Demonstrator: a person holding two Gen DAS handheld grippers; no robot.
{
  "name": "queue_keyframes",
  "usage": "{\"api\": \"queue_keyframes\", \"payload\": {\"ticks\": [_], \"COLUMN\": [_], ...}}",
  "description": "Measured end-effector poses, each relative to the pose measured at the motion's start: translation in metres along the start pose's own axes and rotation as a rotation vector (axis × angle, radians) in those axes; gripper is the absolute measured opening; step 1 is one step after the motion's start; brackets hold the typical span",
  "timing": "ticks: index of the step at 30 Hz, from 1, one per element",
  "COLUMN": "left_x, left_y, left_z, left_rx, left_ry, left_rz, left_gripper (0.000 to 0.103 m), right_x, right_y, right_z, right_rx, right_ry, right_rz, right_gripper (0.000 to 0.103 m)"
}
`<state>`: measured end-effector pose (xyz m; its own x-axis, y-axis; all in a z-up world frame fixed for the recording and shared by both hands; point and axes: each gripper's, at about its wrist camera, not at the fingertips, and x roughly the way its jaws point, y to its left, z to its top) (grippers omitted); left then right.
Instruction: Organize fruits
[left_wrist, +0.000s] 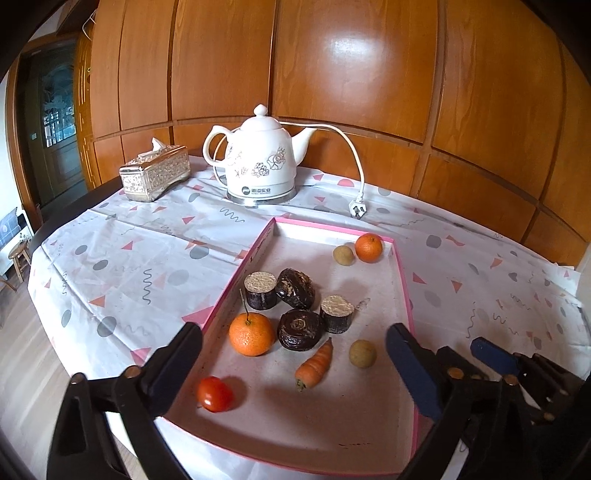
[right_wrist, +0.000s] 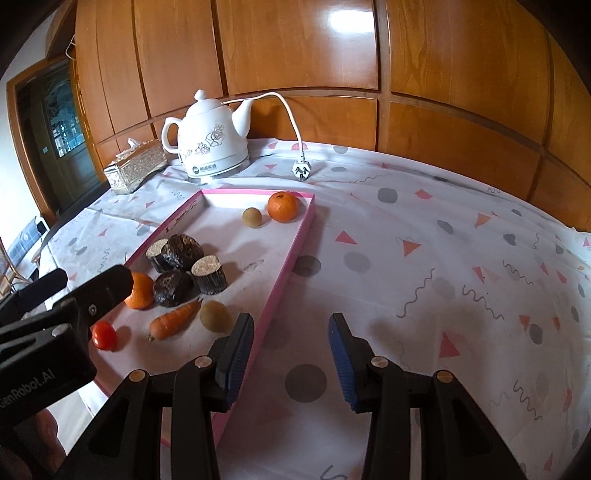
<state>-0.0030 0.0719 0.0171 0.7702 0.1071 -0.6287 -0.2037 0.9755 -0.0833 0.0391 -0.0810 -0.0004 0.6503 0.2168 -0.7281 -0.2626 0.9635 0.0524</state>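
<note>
Both tools are black plastic. The left gripper (left_wrist: 295, 354) and right gripper (right_wrist: 291, 354) have blue ridged pads and round brass pins. White letters read "GenRobot.AI" on the left one.

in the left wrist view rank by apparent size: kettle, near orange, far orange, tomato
1. kettle
2. near orange
3. tomato and far orange look about alike; the tomato sits much nearer the camera, so I won't rank them.

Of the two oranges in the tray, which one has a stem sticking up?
The near orange, beside the dark round blocks, has a thin upright stem. The far orange in the tray's back corner shows none.
</note>
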Motion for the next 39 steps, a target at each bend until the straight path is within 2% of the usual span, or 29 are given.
{"api": "queue_keyframes", "payload": {"ticks": [10, 24, 39], "left_x": [-0.006, -0.008, -0.008], "left_y": [-0.003, -0.001, 0.003], "left_z": [0.000, 0.000, 0.001], "left_rx": [0.001, -0.009, -0.023], "left_ry": [-0.007, -0.009, -0.016], "left_rz": [-0.005, 0.046, 0.030], "left_gripper": [0.103, 0.103, 0.102], "right_x": [-0.003, -0.002, -0.002], "right_y": [0.006, 0.013, 0.013], "right_z": [-0.004, -0.006, -0.008], "right_rx": [-0.021, -0.045, -0.045], "right_ry": [-0.005, 0.003, 0.005], "right_rz": [0.000, 0.006, 0.007], "right_gripper": [0.043, 0.043, 0.043]}}
